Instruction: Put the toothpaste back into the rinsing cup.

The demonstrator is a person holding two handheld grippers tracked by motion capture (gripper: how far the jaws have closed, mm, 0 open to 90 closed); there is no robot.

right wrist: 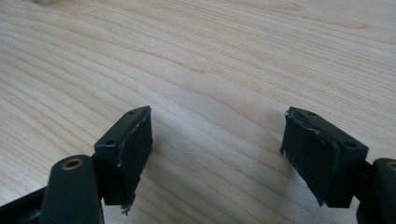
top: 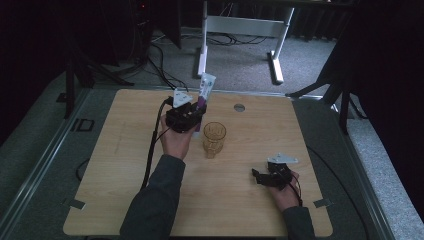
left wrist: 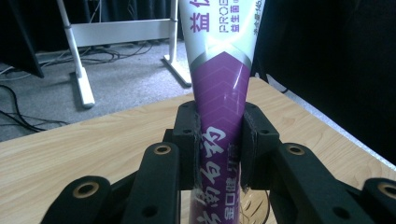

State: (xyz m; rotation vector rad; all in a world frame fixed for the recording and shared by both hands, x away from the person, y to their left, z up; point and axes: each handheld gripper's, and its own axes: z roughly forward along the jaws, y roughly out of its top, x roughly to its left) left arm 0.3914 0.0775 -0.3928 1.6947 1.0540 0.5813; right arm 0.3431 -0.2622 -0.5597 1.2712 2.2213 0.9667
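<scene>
The left gripper [top: 196,113] is clenched on a toothpaste tube [top: 204,89], purple and white w/ printed letters. The tube stands nearly upright, flat crimped end up, and it is lifted above the wooden table [top: 125,165], just beside an amber glass cup [top: 214,140], on the cup's left-far side in the high view. In the left gripper view the pads [left wrist: 188,140] press the tube [left wrist: 219,93] on both sides at its lower, narrower part, and the cup's rim [left wrist: 254,205] shows under the jaws.

Risks, as I judge: the grip sits low on the tube, so the long upper part can tip or swing if the hand turns fast. The tube is soft and smooth, it may slide between the pads. If it comes down not centred on the cup, its end could hit the rim and push over the cup, which is light and tall.

Pose: left forearm reaches forward, hand raised, gripper pointing away from the person and a bit up. The right gripper [top: 261,176] rests low at the table's right-near part, well apart from the cup, jaws standing wide w/ nothing between them; the pads [right wrist: 135,149] show bare wood between.
</scene>
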